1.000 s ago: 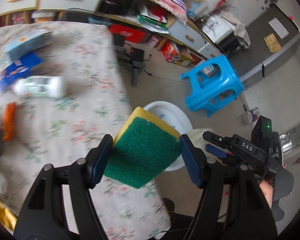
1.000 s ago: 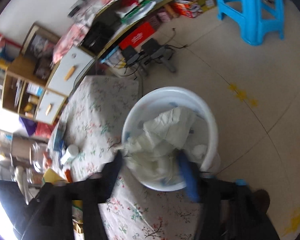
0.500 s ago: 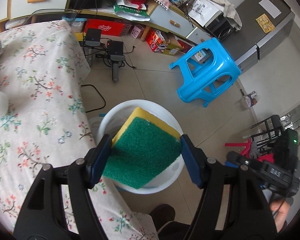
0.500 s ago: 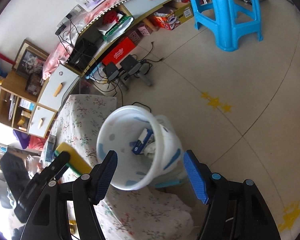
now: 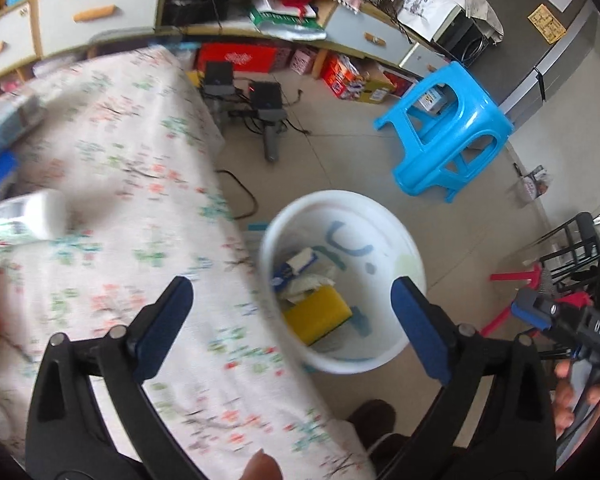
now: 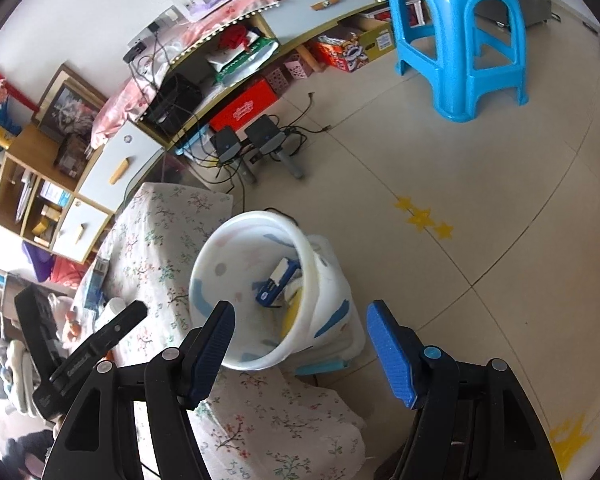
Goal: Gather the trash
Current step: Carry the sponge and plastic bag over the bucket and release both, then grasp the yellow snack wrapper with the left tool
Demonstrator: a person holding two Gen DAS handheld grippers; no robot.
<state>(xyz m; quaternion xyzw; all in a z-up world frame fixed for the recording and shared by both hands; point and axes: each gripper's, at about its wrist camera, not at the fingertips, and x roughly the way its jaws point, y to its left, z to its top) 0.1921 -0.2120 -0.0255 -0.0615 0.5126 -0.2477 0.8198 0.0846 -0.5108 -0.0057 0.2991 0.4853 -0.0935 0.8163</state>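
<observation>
Hanging above the white bin, the left gripper is being opened, jaws apart and empty, so the yellow sponge is lying inside with other trash; the right gripper is being held apart, empty, nearby.

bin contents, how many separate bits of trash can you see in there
3: a yellow sponge nearest the camera, crumpled white paper behind it, a blue-and-white box against the bin wall. More may lie underneath.
</observation>
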